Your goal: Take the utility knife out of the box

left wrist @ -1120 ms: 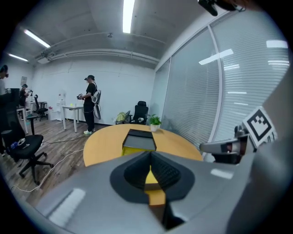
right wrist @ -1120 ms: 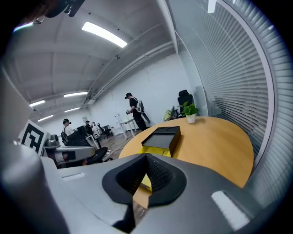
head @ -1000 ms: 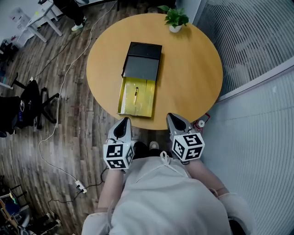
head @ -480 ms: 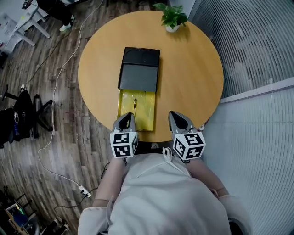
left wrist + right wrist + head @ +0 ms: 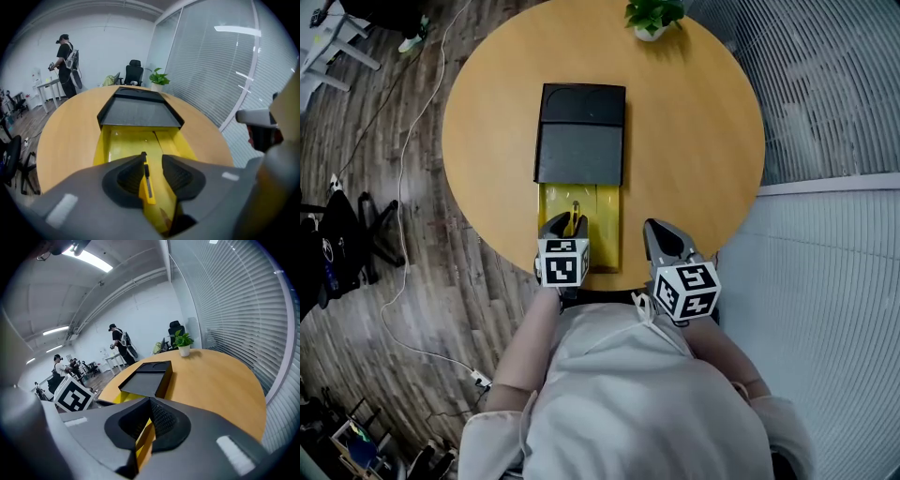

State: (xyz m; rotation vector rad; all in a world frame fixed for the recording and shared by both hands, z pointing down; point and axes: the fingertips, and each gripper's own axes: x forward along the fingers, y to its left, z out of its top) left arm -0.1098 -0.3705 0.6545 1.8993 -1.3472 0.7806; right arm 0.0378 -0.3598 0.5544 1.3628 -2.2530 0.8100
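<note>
Head view looks down on a round wooden table (image 5: 694,141). A flat black box sleeve (image 5: 581,136) lies near its middle, and a glossy yellow inner tray (image 5: 605,234) is drawn out of the sleeve toward the table's near edge. The slim yellow utility knife (image 5: 575,212) lies lengthwise in the left half of that tray, not yet lifted. A small green potted plant (image 5: 652,17) stands at the far edge, well apart from the work.

The left gripper (image 5: 566,225) hangs over the tray's near end, pointing steeply down. Its jaws have just been opening and now stand wide apart. The knife lines up in the gap, nearer the left pad, and neither pad presses on it. The right gripper (image 5: 658,230) sits at the near edge just right of the tray, its jaws closed together with nothing between them.

The step in hand looks like the final approach to the grasp. To do it well:
- Shift the left gripper slightly so the knife sits centred between the pads.
- Sink until the pads flank its narrow sides near mid-length, then close across the width.
- Keep the tips from jamming into the slick tray floor, where the knife could skid.
- Lift straight up, clear of the tray walls and the sleeve's mouth.
- The light tray may ride up, so the closed right gripper could steady its right wall.
</note>
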